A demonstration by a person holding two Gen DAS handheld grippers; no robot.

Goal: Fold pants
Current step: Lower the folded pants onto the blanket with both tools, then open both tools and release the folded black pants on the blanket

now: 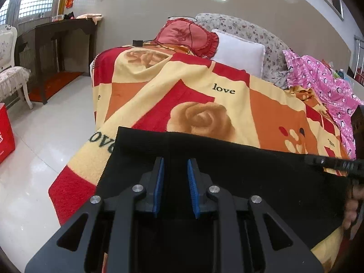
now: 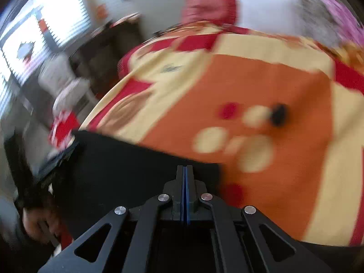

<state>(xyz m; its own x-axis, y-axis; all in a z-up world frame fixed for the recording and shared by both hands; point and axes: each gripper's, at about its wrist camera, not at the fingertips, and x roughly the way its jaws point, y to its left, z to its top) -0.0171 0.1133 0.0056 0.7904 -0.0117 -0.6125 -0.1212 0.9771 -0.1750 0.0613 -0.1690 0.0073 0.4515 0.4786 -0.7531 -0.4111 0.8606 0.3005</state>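
Black pants (image 1: pixel 250 170) lie spread as a wide dark rectangle on the near part of a red, orange and cream blanket (image 1: pixel 159 84). My left gripper (image 1: pixel 175 161) is over their left half, a little short of the far edge. Its blue pads (image 1: pixel 159 182) stand slightly apart; black cloth fills the gap, and I cannot tell whether they pinch it. In the blurred right wrist view, my right gripper (image 2: pixel 185 167) is shut, pads together, its tips at the far edge of the pants (image 2: pixel 125 170) near their right corner. No cloth shows between the pads. It also shows at the right of the left wrist view (image 1: pixel 329 161).
A red frilled pillow (image 1: pixel 188 36), a white pillow (image 1: pixel 238 50) and a pink printed garment (image 1: pixel 327 84) lie at the far end of the bed. Shiny floor (image 1: pixel 45 136), a red bag (image 1: pixel 5 134), a chair (image 1: pixel 11 68) and a dark table (image 1: pixel 56 36) are to the left. A hand (image 2: pixel 38 223) shows at the left.
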